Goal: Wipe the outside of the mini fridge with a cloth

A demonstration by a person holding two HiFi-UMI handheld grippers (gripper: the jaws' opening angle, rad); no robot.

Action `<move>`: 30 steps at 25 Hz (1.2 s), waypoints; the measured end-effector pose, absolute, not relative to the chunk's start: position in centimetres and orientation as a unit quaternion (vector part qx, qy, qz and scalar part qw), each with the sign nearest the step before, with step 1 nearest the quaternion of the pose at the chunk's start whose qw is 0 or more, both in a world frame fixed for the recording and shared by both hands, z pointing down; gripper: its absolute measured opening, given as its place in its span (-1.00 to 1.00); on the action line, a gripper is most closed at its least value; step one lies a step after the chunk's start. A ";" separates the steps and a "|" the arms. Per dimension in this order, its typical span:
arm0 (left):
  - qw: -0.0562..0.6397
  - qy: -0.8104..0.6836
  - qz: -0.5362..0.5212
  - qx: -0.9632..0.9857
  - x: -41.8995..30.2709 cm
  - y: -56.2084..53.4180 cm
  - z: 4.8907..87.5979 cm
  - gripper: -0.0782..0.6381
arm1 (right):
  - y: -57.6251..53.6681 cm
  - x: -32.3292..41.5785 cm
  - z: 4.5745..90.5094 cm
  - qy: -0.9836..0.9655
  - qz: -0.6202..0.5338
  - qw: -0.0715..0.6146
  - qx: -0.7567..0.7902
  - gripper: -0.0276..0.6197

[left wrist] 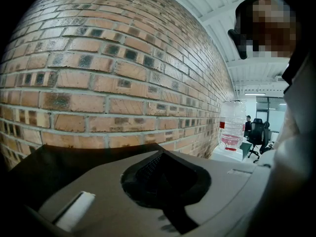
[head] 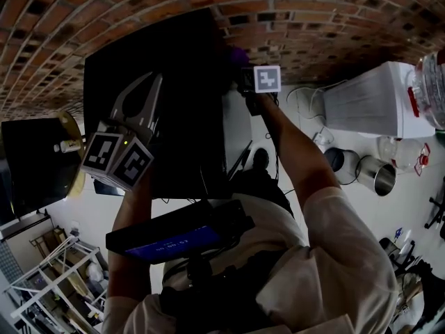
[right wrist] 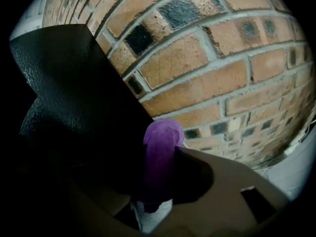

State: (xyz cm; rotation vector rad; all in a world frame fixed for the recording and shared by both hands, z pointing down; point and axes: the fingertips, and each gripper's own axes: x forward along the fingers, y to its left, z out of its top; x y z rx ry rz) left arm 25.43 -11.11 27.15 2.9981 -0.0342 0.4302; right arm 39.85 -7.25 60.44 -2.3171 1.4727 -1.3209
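While the right gripper (right wrist: 160, 157) pinches a soft purple cloth (right wrist: 162, 132) in a bunched fold, a rounded wad stands proud of the fingertips right at the edge of the black box-shaped mini fridge (head: 160, 82), which stands against the red-brown brick wall (head: 313, 19). Can't tell if the wad touches the fridge skin or sits just beside it. The left gripper (left wrist: 159, 154) has its jaws pressed together on nothing. Handling, my read: the cloth is light and limp, so it only wipes where the tips back it. Grip the bunch as it is now, with enough fabric ahead of the tips that hard plastic never meets the shell. The fridge is rigid and heavy enough to take light strokes, and its pebbled finish will drag on the cloth (expect snagging, not sliding). If it shifts, brace it on a top edge with the closed left gripper. On views: the head view alone gives the layout. It shows both grippers over the fridge, the left one lower and to the left, a white plastic appliance (head: 368, 106) and steel cups (head: 379, 176) off to the right, and the cloth only as a small purple blob. The right gripper view alone shows the pinch and the fridge's grain. The left gripper view shows no cloth at all, just closed jaws, a dark flat surface below that I take for the fridge, brick, and a clear water bottle (left wrist: 232, 125) far off.
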 end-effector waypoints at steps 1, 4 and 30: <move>0.056 -0.011 0.142 0.988 25.5 -11.1 27.1 -0.76 | -7.2 39.9 60.9 0.481 -0.436 0.042 -0.759 -0.48; 0.056 -0.011 0.142 0.988 25.5 -11.0 27.1 -0.76 | -7.2 40.0 61.9 0.479 -0.438 0.026 -0.760 -0.47; 0.056 -0.007 0.139 0.989 25.6 -11.5 27.3 -0.76 | -2.1 40.3 52.5 0.487 -0.365 0.060 -0.791 -0.47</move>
